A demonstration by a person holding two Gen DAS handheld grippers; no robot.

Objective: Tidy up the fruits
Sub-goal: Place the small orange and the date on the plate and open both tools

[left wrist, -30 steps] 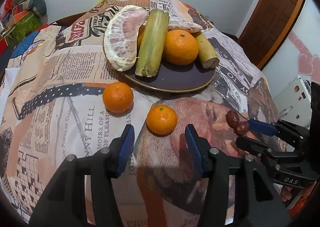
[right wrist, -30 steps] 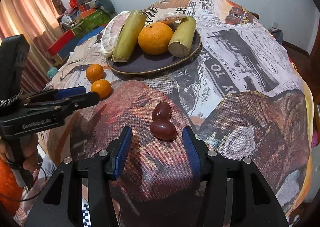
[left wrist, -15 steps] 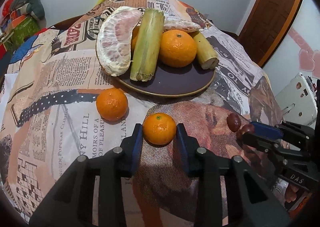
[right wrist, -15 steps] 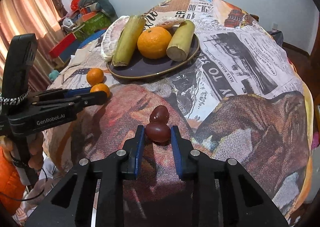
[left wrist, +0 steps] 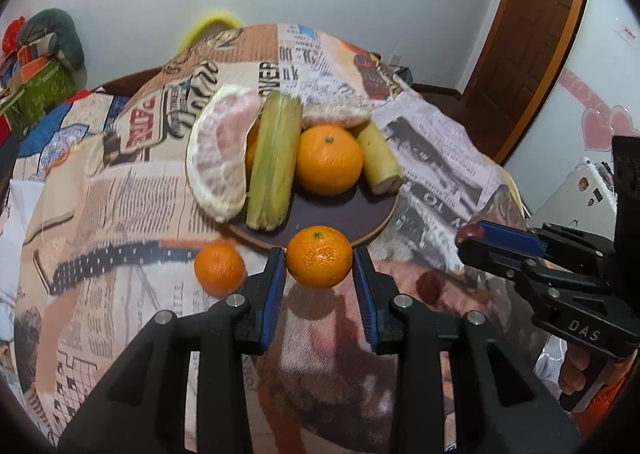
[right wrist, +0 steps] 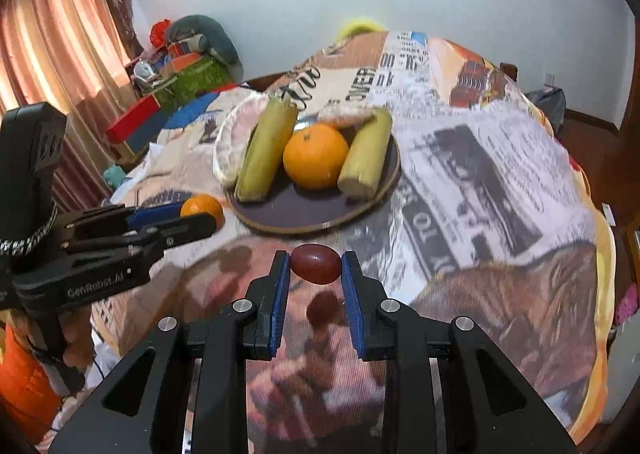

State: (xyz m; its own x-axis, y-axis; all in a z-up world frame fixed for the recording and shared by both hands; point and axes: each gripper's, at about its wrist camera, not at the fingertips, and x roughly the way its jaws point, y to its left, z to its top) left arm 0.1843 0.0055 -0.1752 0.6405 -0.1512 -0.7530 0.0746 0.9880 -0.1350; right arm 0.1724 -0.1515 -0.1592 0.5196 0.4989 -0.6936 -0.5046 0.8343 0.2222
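1. Your left tongs point(left wrist: 319, 266) have just closed on the small round orange mandarin point(left wrist: 319, 256) and lifted it off the newsprint-patterned table point(left wrist: 120, 214); it now hangs at the near rim of the dark round plate point(left wrist: 376, 220).
2. Your right tongs point(right wrist: 315, 268) likewise pinch the glossy dark-red oval fruit point(right wrist: 315, 263), raised clear; its twin point(right wrist: 322, 308) stays on the cloth.
3. Both look ready for the plate; a second mandarin point(left wrist: 219, 268) waits.
4. Legible: "DAS" and "GenRobot.AI" on the tongs' bodies.
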